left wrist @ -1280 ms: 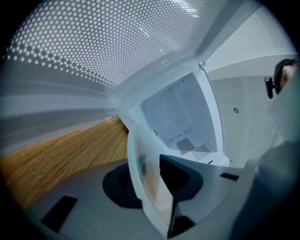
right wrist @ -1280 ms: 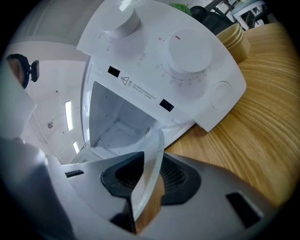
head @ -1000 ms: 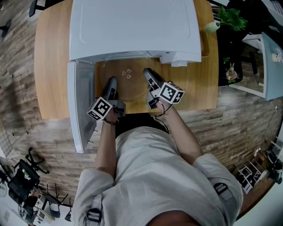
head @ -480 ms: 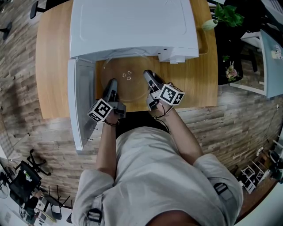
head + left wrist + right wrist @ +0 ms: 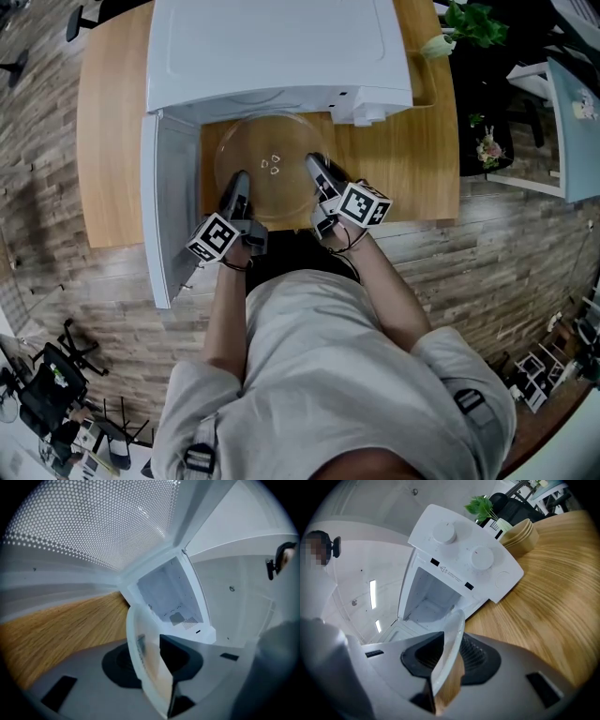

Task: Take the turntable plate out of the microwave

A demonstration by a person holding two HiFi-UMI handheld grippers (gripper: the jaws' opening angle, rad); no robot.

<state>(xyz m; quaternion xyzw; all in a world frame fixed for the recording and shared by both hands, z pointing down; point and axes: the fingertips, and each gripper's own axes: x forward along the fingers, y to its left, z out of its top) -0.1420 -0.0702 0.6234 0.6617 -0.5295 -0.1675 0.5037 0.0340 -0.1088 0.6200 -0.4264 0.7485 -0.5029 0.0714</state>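
The turntable plate (image 5: 269,167) lies mid-frame below the microwave (image 5: 281,47), the left hand-held gripper (image 5: 238,180) clamped on its lower-left rim and the right hand-held gripper (image 5: 315,164) on its right rim.

The microwave (image 5: 281,47) runs off the head view's top edge.

I count one microwave (image 5: 281,56), fitted with one door (image 5: 169,216) and two knobs (image 5: 444,532). There is one glass turntable plate (image 5: 272,141), with three small hub marks (image 5: 273,164) at its centre. I run two grippers, the left gripper (image 5: 240,180) and the right gripper (image 5: 316,164), and each carries one marker cube (image 5: 214,236). I log one table (image 5: 112,141) and one plant (image 5: 473,23).
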